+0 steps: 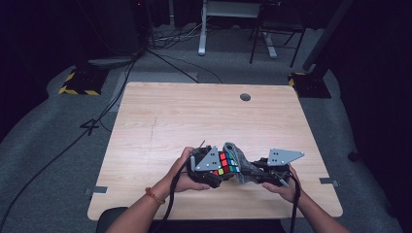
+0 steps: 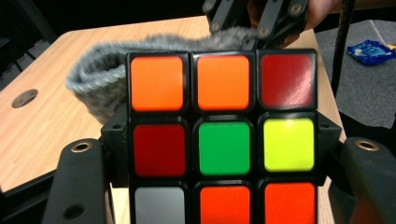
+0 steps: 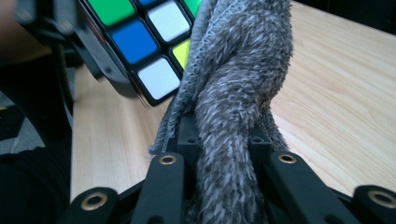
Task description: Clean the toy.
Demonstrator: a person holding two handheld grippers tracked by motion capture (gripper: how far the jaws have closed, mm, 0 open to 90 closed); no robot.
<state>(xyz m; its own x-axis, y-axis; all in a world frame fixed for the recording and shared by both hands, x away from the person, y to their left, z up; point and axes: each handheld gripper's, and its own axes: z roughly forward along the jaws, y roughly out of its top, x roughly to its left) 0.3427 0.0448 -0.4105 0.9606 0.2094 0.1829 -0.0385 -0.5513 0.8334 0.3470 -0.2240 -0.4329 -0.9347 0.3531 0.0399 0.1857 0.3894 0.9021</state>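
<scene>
A Rubik's cube point(image 1: 226, 163) with mixed colours is held above the near middle of the table, clamped between the black jaws of my left gripper point(image 1: 219, 171). In the left gripper view the cube point(image 2: 223, 140) shows orange, red, green, yellow and white stickers, with a jaw at each side. My right gripper point(image 1: 252, 171) is shut on a grey fuzzy cloth point(image 1: 243, 167), which lies against the cube's right side. In the right gripper view the cloth point(image 3: 233, 121) rises bunched from between the jaws and presses on the cube point(image 3: 140, 46).
The wooden table point(image 1: 194, 116) has a round cable hole point(image 1: 245, 97) at the far right. Cables, yellow-black striped stand bases and table legs stand on the grey floor beyond. A blue packet point(image 2: 371, 50) lies on the floor.
</scene>
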